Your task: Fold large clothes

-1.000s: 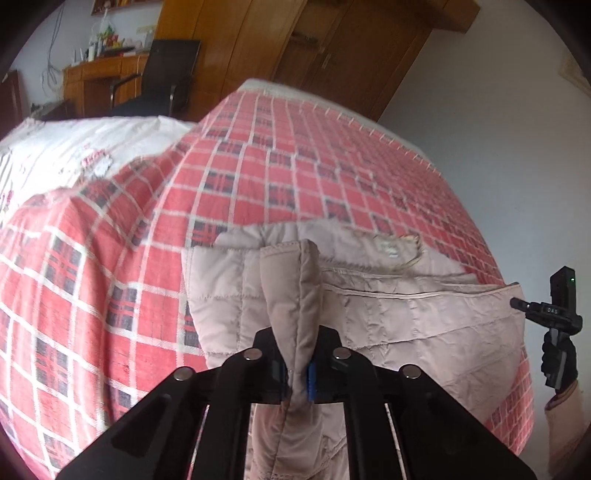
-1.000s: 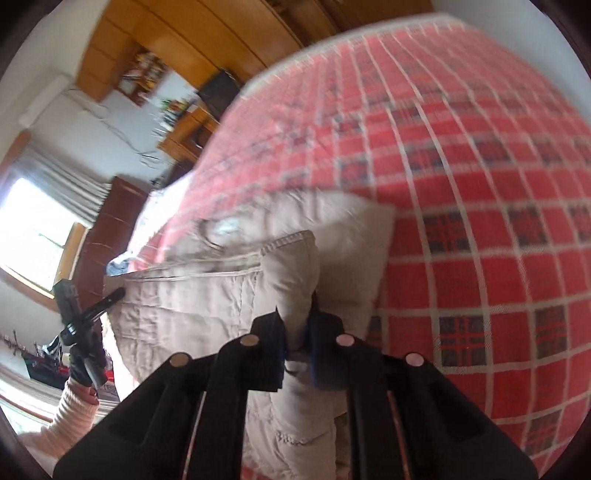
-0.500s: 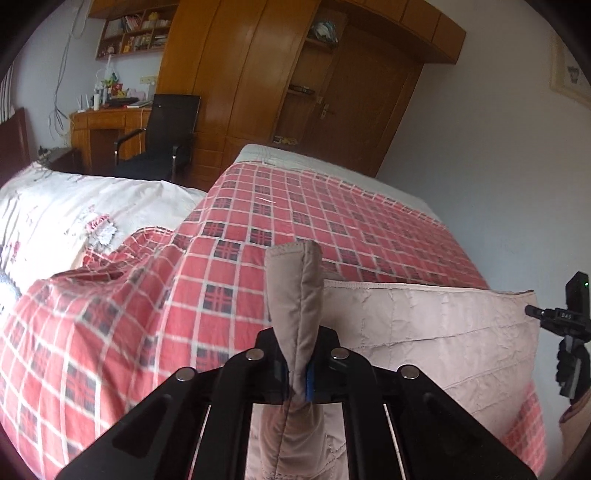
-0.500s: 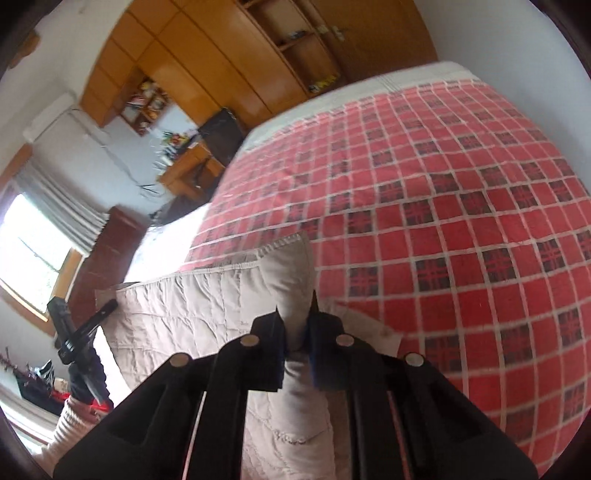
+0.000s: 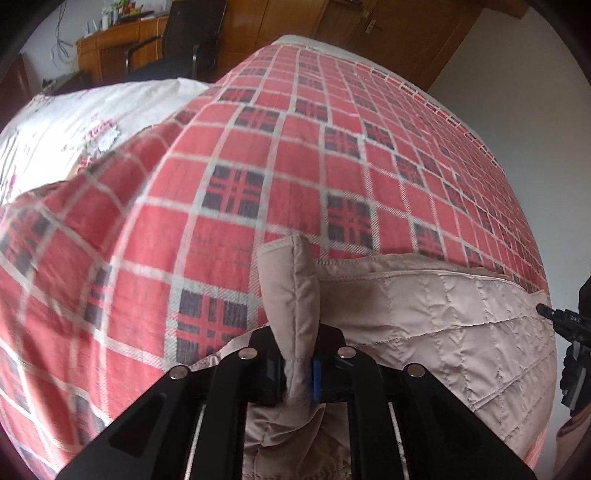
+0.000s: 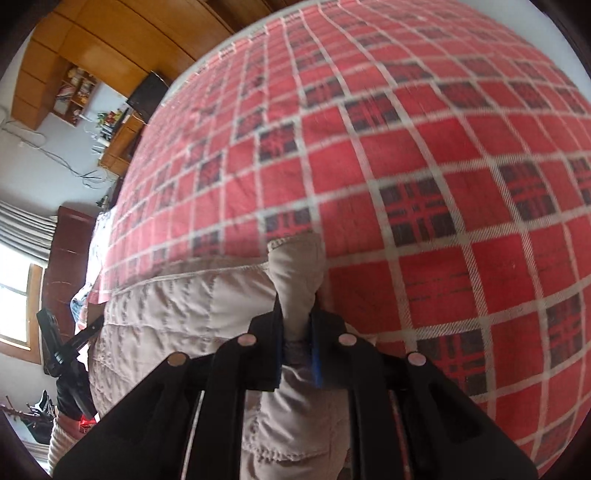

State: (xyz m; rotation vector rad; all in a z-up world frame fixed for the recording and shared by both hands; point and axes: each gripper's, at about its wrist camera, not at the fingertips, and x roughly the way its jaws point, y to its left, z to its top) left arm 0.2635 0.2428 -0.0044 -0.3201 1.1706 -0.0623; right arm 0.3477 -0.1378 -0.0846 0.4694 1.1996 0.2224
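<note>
where half a second ago the jacket [image 5: 443, 325] hung raised clear of the bed [image 5: 295, 147], with the wardrobe and wall behind it, both cameras now tip down onto the red check cover and the padded cloth lies low over it. judgement: the held edge has been carried forward and lowered, so a fold is being laid down rather than lifted; release has not yet come.

left gripper [image 5: 299, 373]: jaws closed tight on a bunched corner of the jacket, cloth standing up between the pads. right gripper [image 6: 297, 354]: likewise clamped on the opposite corner, no gap showing.

jacket position: near edge of the bed, stretched between the two grippers, its far hem lying across the cover.

left view alone shows the white quilt [image 5: 85, 110] heaped on the far side, the desk [image 5: 122, 48] and chair [image 5: 188, 33], and the right gripper's tip at the jacket's far corner. right view alone shows the window [image 6: 14, 302], shelves [image 6: 74, 96] and the left gripper with a sleeve [image 6: 61, 439] below it. motion blur in both; whether the lower layer lies flat cannot be told.
</note>
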